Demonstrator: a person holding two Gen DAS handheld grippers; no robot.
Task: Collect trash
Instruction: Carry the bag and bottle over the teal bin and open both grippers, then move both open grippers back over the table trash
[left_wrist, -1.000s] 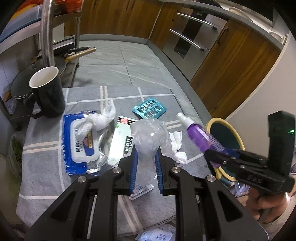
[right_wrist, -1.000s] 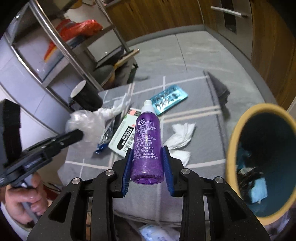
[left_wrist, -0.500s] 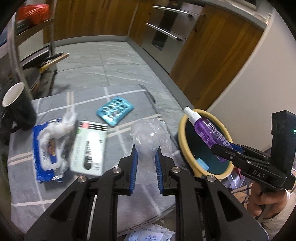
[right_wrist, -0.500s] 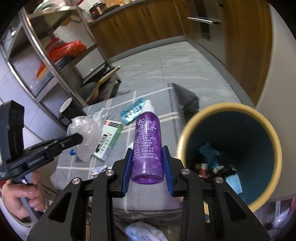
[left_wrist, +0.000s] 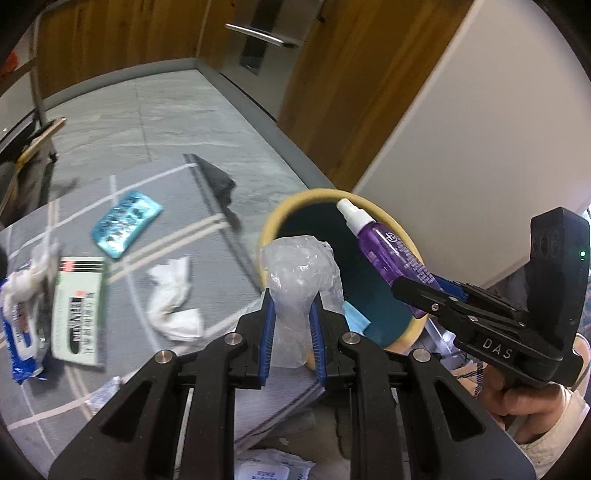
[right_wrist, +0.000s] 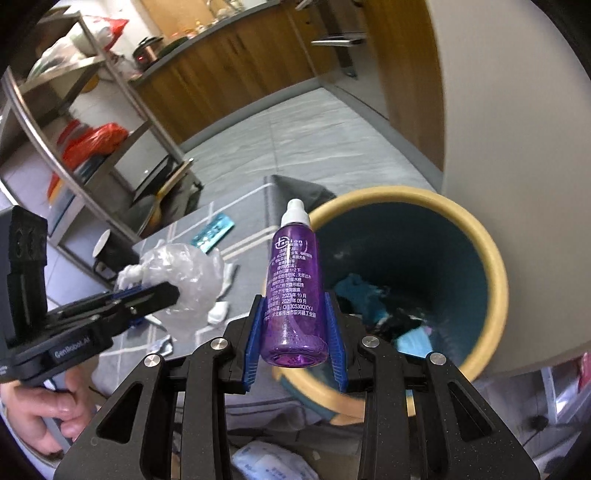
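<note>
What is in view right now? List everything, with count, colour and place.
round bin with yellow rim: 1, teal inside, beside the table, holds trash
purple spray bottle: 1, white cap, in right gripper
crumpled clear plastic bag: 1, in left gripper
blister pack: 1, teal, on grey tablecloth
crumpled tissue: 1, white, on cloth
box: 1, white-green, on cloth
left gripper: shut
right gripper: shut

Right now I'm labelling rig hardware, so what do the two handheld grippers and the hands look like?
Both are matte black pistol-grip tools with blue finger pads and silver pivot screws. The right gripper reads "DAS" in white, with a green light on its upright block. The left gripper reads "GenRobot.AI". The hands are bare; the right hand shows a pale cuff.
</note>
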